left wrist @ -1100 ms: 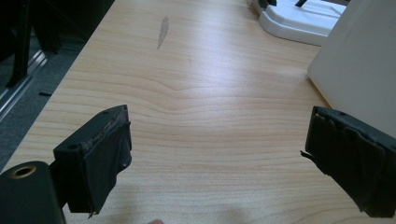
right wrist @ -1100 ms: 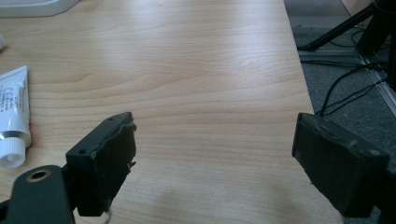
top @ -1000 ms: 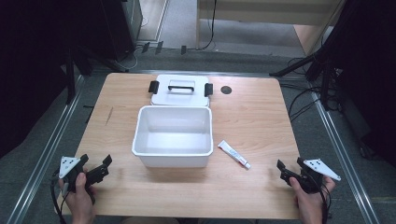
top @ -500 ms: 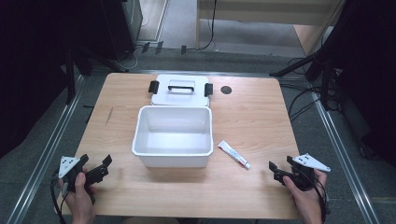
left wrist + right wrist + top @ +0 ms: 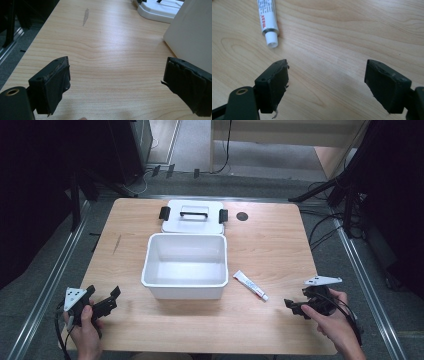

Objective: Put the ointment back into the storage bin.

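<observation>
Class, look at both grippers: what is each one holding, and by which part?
Nothing. The left gripper and right gripper are both open and empty; the tube lies untouched.

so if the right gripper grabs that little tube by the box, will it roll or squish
The tube looks small and probably light, so the open right gripper should lift it easily. Its round cap suggests it may roll if nudged sideways. The body looks like a soft squeeze tube lying flat on the table, so a hard pinch could dent it.
</observation>
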### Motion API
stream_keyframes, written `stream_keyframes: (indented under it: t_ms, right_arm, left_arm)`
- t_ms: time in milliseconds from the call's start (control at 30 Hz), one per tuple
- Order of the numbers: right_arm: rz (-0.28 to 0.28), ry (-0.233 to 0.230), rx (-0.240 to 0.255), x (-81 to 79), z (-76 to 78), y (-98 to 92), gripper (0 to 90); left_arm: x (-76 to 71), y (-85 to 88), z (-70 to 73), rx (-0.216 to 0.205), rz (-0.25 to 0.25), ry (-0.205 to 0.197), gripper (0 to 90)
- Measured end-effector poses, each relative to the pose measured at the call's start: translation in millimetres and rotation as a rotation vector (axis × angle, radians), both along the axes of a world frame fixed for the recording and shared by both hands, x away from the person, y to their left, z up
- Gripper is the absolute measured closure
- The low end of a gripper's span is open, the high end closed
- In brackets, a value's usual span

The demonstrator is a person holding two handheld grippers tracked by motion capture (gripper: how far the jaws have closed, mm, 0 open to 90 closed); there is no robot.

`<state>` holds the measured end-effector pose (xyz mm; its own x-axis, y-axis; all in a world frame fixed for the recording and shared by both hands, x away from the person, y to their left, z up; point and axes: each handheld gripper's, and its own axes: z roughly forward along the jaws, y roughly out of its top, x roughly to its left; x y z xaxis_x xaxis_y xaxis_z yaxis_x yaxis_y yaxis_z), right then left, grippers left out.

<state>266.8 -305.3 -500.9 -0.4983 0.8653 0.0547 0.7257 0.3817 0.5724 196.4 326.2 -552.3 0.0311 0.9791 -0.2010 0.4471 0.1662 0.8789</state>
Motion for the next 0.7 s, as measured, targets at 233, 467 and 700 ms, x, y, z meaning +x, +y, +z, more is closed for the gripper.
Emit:
stream_keyframes:
  t_ms: [233, 467, 700]
  right_arm:
    - [0.062, 0.102, -0.108, 15.0, 13.2, 13.9, 19.4]
    - [0.106, 0.179, -0.168, 29.4, 25.2, 30.0, 19.1]
    - [0.136, 0.235, -0.226, 41.3, 33.0, 47.2, 18.6]
  left_arm:
    - [0.2, -0.9, 0.1, 0.011, -0.001, 0.003, 7.5]
    - [0.3, -0.6, 0.1, 0.006, -0.007, 0.003, 7.5]
    - [1.0, -0.1, 0.0, -0.001, -0.002, 0.008, 7.5]
